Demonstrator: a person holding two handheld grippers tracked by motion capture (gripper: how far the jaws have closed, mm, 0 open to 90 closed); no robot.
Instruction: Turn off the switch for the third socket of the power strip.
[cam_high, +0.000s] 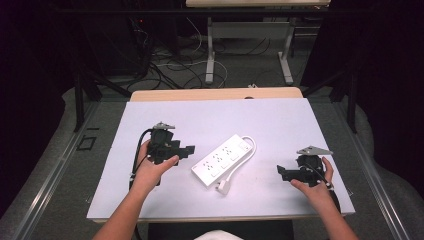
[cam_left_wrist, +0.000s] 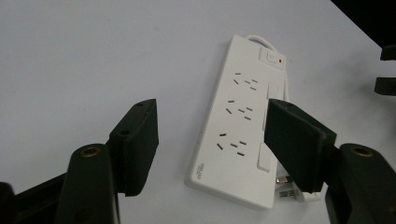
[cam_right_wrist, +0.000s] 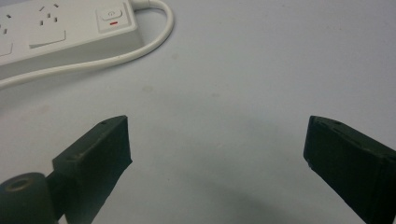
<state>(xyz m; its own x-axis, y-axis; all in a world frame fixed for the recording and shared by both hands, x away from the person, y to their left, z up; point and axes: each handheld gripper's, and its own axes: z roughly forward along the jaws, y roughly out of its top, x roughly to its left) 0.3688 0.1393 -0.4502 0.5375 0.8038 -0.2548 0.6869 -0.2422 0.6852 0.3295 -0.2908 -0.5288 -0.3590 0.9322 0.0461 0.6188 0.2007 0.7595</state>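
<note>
The white plastic power strip (cam_high: 224, 159) with three rows of sockets lies flat and slantwise on the white sheet (cam_high: 165, 116) that covers the desk, between the two sets of fingers and touching neither. The left gripper (cam_high: 187, 151), black and held in the person's left hand (cam_high: 152, 169), has its fingers (cam_left_wrist: 135, 140) spread with nothing between the pads; they sit just short of the strip's near long edge, with a narrow band of bare sheet between their tips and that edge. Seen along those fingers, the strip's end with the printed label is nearest and the end with the red-marked switch farthest. The white cord (cam_high: 243, 161) loops out of the switch end and runs along the strip's far side to the white plug (cam_high: 223, 187), which rests just off the label end. The right gripper (cam_high: 281, 171), in the right hand (cam_high: 315, 187), has its fingers (cam_right_wrist: 100, 154) spread wide and empty, well apart from the strip, with a broad stretch of open sheet ahead of them up to the cord's curve. Behind these fingers the sheet's edge is close
</note>
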